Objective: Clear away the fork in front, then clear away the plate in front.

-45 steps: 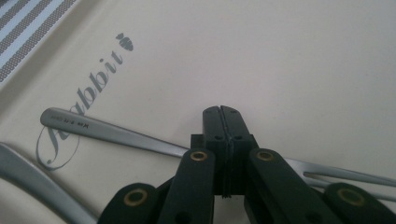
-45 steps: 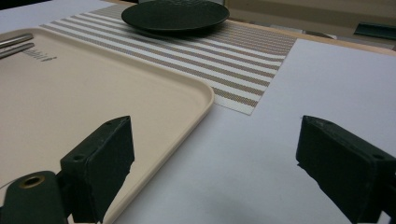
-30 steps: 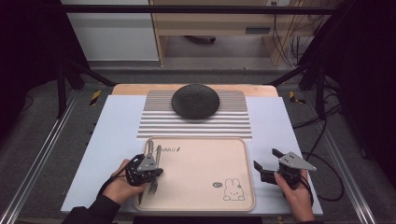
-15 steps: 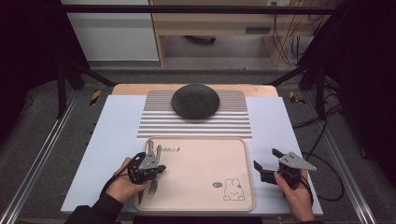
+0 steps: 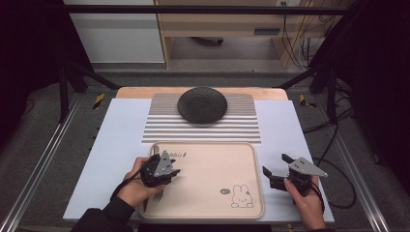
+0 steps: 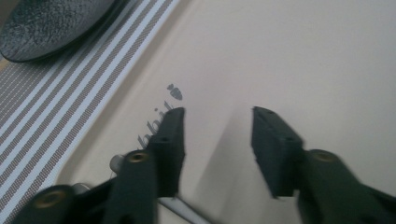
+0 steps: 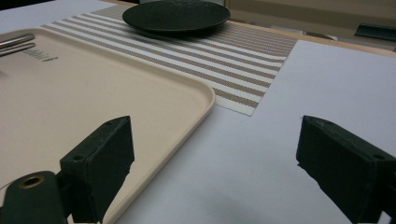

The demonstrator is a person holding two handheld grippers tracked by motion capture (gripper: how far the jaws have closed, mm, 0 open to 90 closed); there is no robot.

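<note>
A beige tray (image 5: 212, 193) with a rabbit picture lies near the table's front edge. Metal cutlery (image 5: 155, 151) rests along its left side. My left gripper (image 5: 170, 169) hovers over that cutlery, open. In the left gripper view the jaws of that gripper (image 6: 217, 126) stand apart above the bare tray (image 6: 289, 56), and a metal handle (image 6: 116, 163) runs under the left jaw. My right gripper (image 5: 274, 164) sits on the white mat just right of the tray, wide open and holding nothing. In the right gripper view its jaws (image 7: 215, 140) frame the tray corner (image 7: 205, 93), with the cutlery (image 7: 16, 41) far left.
A black textured plate (image 5: 202, 104) sits on a striped placemat (image 5: 200, 130) behind the tray, also seen as the plate (image 7: 176, 16) and the placemat (image 6: 42, 116). The white mat (image 5: 116, 140) covers the table. Metal frame rails run along both sides.
My left gripper has shifted slightly to the right over the tray's left side. The right gripper has stayed put.
</note>
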